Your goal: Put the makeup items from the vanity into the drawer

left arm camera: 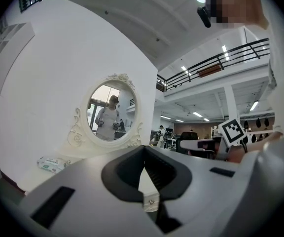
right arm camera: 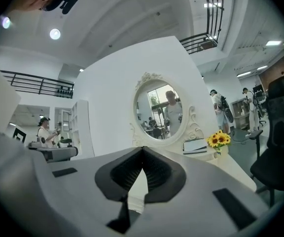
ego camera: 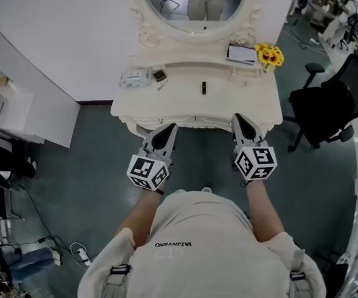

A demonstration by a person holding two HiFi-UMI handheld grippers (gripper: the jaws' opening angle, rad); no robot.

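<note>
Though only head view shows dark stick (ego camera: pixel 203 87), perhaps lipstick, left gripper (ego camera: pixel 168 129), right gripper (ego camera: pixel 240 118) both closed, empty

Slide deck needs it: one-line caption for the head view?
Person stands at white vanity, left gripper and right gripper shut and empty, makeup items lying on top.

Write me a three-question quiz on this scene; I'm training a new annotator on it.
1. True or false: the left tongs and right tongs are both shut and empty.
2. The sunflowers stand at the vanity's: A) right end, B) left end, C) middle.
3. Which item lies nearest the vanity's left end?
Key: 1 true; 2 A; 3 the white pack.
</note>
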